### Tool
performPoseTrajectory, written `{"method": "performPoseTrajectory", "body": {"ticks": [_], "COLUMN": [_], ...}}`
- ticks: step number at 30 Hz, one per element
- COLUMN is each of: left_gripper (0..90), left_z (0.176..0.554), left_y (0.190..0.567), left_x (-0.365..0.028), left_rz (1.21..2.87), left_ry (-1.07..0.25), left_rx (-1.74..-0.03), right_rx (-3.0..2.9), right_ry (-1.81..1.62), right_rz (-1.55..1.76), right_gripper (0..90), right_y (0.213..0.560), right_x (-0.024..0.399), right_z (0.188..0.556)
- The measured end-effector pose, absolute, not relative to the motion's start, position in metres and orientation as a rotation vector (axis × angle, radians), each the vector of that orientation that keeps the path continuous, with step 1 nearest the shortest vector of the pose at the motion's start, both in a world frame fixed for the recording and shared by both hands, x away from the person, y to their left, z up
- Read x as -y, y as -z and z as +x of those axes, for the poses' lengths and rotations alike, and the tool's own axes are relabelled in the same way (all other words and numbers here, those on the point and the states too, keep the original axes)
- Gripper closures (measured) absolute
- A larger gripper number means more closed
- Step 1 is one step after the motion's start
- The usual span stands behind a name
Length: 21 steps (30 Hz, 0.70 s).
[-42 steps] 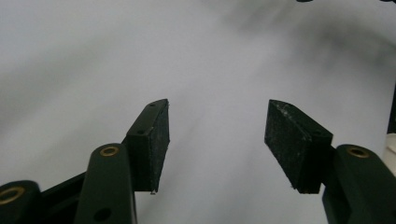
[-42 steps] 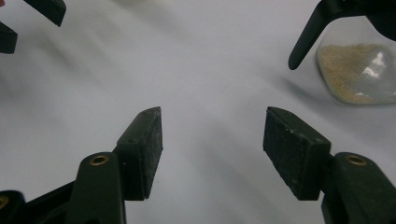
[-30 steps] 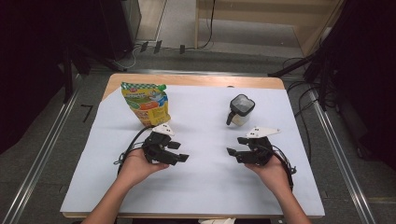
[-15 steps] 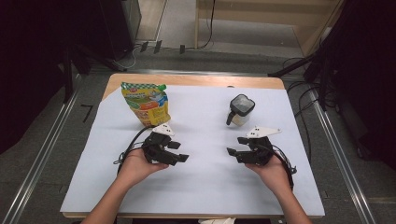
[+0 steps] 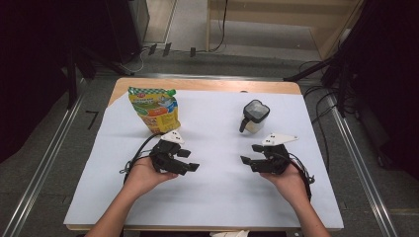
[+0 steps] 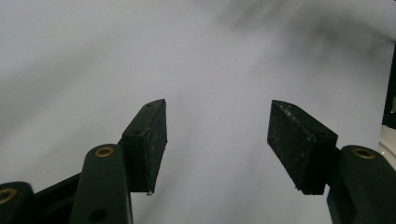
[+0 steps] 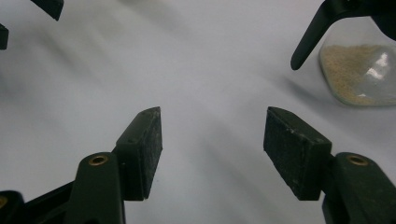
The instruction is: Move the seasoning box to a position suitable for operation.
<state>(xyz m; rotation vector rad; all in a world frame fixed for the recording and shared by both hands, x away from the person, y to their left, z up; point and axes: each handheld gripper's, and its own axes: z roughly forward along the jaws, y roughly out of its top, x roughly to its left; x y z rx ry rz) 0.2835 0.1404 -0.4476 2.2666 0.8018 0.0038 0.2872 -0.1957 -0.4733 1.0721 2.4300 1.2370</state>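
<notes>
A: Where do the two tools sit? 
B: Both rest low over the white sheet (image 5: pixel 217 197) that covers the table; the left gripper (image 5: pixel 190 160) lies in the person's left hand (image 5: pixel 143 175), the right gripper (image 5: pixel 248 154) in the right hand (image 5: pixel 289 180); their jaws point toward each other across the middle of the sheet, well apart.

A: Are the jaws wide or narrow? 
B: Wide on both; in the left gripper view the left gripper (image 6: pixel 217 133) has its two black pads spread with bare sheet between them; the right gripper view shows the same of the right gripper (image 7: pixel 212 140); neither holds anything.

A: And the things nearest them? 
B: The snack bag (image 5: pixel 154 109), yellow and green, stands upright just beyond the left gripper; the glass jar (image 5: pixel 254 117) with a black lid and handle stands just beyond the right one; the jar (image 7: pixel 359 70) holds pale grains in its lower part.
</notes>
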Motion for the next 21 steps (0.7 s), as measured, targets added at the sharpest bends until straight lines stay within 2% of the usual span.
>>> {"method": "performPoseTrajectory", "body": {"ticks": [14, 21], "left_gripper": [39.0, 39.0], "left_z": [0.284, 0.283], "left_y": [0.445, 0.445], "left_x": [-0.143, -0.143], "left_rz": [2.258, 2.266], "left_ry": [-0.003, -0.001], "left_rx": [-0.809, -0.794], "right_rx": [-2.402, -2.358], "right_ry": [-1.241, -1.229], "right_rz": [1.095, 1.146], "right_gripper": [39.4, 40.5], "right_y": [0.471, 0.474], "right_x": [0.204, 0.219], "right_z": [0.293, 0.308]}}
